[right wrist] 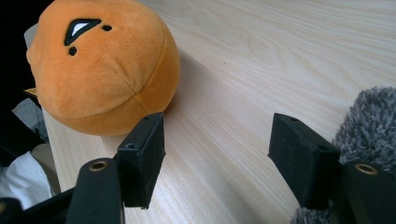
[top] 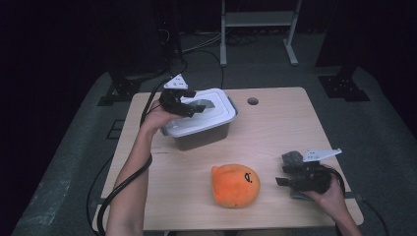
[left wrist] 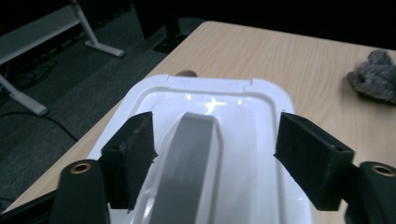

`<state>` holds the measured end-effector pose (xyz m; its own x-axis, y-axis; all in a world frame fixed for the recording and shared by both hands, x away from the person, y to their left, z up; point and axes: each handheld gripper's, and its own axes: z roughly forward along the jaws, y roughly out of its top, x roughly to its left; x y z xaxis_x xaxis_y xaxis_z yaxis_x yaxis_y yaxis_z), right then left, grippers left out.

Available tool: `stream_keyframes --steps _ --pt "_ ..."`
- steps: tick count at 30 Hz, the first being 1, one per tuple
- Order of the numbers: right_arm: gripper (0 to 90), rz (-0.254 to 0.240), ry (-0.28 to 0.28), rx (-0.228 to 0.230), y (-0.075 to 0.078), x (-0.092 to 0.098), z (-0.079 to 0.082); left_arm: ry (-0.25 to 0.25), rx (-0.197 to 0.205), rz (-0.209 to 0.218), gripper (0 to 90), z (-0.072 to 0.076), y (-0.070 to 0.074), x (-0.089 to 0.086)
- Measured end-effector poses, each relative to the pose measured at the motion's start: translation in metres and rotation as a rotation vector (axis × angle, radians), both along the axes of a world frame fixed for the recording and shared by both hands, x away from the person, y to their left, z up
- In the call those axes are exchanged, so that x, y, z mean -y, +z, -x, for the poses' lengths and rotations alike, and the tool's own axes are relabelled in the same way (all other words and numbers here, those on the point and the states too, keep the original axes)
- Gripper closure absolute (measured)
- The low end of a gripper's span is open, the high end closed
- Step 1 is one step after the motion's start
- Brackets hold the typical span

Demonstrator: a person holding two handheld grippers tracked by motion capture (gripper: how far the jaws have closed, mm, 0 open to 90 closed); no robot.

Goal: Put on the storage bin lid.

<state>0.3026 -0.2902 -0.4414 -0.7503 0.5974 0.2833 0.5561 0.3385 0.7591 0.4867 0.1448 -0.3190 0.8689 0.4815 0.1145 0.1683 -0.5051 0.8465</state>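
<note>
A white-lidded plastic box (top: 216,101) stands at the back left of the wooden table (top: 280,128). My left gripper (top: 191,106) hovers over its lid (left wrist: 205,95), jaws open on either side of the grey handle (left wrist: 187,163); the pads (left wrist: 308,158) do not press on it. An orange plush toy (top: 235,185) with a stitched face lies near the front edge. To its right my right gripper (top: 281,175) rests low over the table, open with nothing between its jaws. It sits between the plush (right wrist: 102,70) and a grey fuzzy thing (right wrist: 369,121).
The grey fuzzy thing (top: 292,158) lies just behind the right gripper, near the right edge. A round cable hole (top: 253,101) sits at the table's back. A metal frame (top: 258,19) stands on the dark floor beyond. Bare wood lies between box and plush.
</note>
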Motion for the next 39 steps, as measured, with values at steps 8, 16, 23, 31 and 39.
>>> stream_keyframes --steps 8,16,23,31,39 --pt "34.8 0.006 0.011 0.0 0.0 -0.001 -0.001 0.027 0.005 -0.037 40.9 -0.011 -0.011 -0.006" --pt "34.8 -0.003 0.011 0.004 0.001 0.0 0.0 0.01 -0.014 -0.089 54.0 -0.014 -0.018 -0.004" --pt "34.8 -0.014 0.011 0.008 0.001 0.001 0.0 0.013 -0.024 -0.076 60.2 -0.013 -0.019 -0.004" --pt "34.8 -0.019 0.011 0.007 0.001 0.001 0.0 -0.036 -0.049 -0.069 65.7 -0.009 -0.018 -0.002" --pt "34.7 -0.019 0.0 0.007 0.002 0.004 0.0 -0.078 -0.061 -0.072 66.3 -0.004 -0.016 0.002"
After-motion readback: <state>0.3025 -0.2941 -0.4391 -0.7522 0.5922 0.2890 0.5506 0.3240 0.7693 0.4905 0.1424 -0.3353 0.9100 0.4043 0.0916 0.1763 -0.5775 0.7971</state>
